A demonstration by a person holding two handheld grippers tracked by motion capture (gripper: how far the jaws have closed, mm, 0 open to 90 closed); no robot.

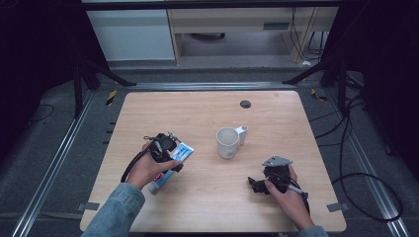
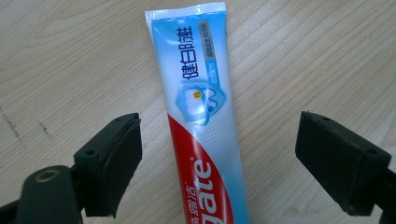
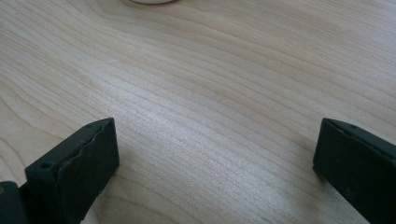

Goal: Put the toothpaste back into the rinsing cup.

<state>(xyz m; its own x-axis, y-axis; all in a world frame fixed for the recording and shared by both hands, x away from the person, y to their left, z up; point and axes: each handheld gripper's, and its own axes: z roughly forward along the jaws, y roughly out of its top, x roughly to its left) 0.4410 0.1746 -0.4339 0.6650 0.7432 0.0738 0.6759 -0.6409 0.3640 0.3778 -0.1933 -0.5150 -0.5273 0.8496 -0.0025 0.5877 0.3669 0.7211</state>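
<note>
Your left gripper (image 2: 218,161) — jaws wide, a gap on each side of the tube, pads clear of it | toothpaste tube (image 2: 201,116) lying flat on the wooden table (image 2: 70,56) between your jaws — crimped end pointing away from you, blue half far, red half near | blue print along the tube

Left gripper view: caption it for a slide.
Open left gripper straddles a toothpaste tube lying flat on the wooden table, pads clear of it.

toothpaste tube (image 1: 170,165) left of mug (image 1: 228,142) (both on table (image 1: 207,207))
</note>
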